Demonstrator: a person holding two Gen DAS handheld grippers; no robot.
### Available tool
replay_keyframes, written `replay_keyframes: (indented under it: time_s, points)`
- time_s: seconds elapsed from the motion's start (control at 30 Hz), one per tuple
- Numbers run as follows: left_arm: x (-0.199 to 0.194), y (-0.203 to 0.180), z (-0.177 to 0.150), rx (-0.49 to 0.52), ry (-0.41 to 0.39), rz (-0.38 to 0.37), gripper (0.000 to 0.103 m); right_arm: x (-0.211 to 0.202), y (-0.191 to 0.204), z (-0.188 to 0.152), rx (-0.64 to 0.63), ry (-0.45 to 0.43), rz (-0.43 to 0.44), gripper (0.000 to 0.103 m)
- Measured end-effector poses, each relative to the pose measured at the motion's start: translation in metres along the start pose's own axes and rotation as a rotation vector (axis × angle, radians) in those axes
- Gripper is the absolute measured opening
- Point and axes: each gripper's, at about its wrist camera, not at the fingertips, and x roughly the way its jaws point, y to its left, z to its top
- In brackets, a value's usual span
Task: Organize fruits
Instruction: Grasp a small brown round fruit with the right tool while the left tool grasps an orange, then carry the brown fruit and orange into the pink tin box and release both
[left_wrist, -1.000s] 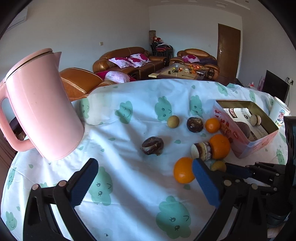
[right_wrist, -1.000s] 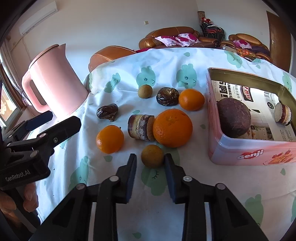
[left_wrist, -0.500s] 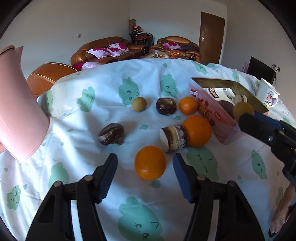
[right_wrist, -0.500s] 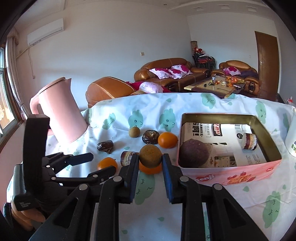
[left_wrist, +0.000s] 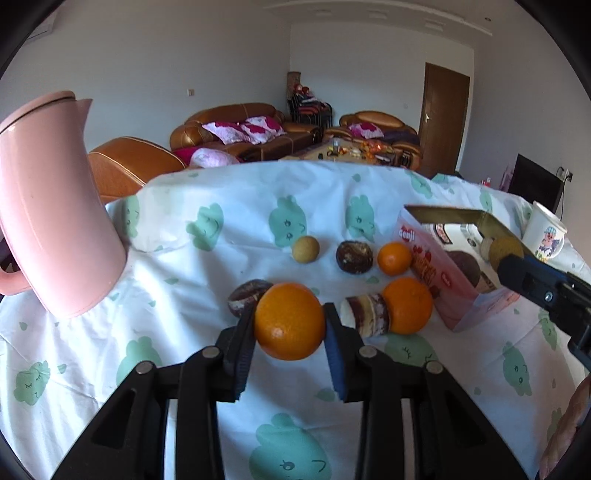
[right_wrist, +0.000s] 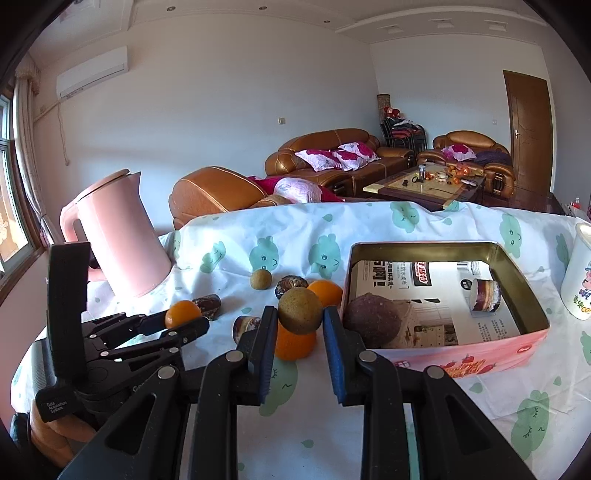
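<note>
My left gripper (left_wrist: 289, 325) is shut on an orange (left_wrist: 290, 321) and holds it above the tablecloth; it also shows in the right wrist view (right_wrist: 183, 314). My right gripper (right_wrist: 300, 317) is shut on a small yellow-brown fruit (right_wrist: 300, 311), raised left of the pink tin (right_wrist: 480, 363); this fruit shows over the tin in the left wrist view (left_wrist: 505, 248). The tin holds a dark round fruit (right_wrist: 371, 319) and a layered roll (right_wrist: 484, 295). On the cloth lie two oranges (left_wrist: 408, 305) (left_wrist: 394, 257), a small yellow fruit (left_wrist: 305, 249), brown pieces (left_wrist: 354, 256) (left_wrist: 248, 295) and a layered roll (left_wrist: 365, 314).
A pink kettle (left_wrist: 48, 206) stands at the left of the table. A white printed cup (right_wrist: 580, 273) stands right of the tin. The table's cloth (left_wrist: 207, 369) has green cloud prints. Sofas and a coffee table lie beyond the far edge.
My left gripper closed on the near orange and lifted it. My right gripper picked up the small yellow-brown fruit, raised it and holds it beside the tin.
</note>
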Motion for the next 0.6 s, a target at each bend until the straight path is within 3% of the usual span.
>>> replay_keyframes:
  time_s: [0.23, 0.4, 0.6]
  points:
    - [-0.009, 0.002, 0.003, -0.08, -0.076, 0.013, 0.037, -0.007, -0.01, 0.006, 0.005, -0.041, 0.008, 0.027]
    - [-0.013, -0.002, 0.002, -0.133, -0.096, 0.015, 0.037, -0.023, -0.028, 0.014, -0.028, -0.125, -0.074, 0.027]
    - [-0.013, -0.029, 0.004, -0.099, -0.112, 0.017, 0.037, -0.036, -0.072, 0.021, -0.008, -0.172, -0.16, 0.027]
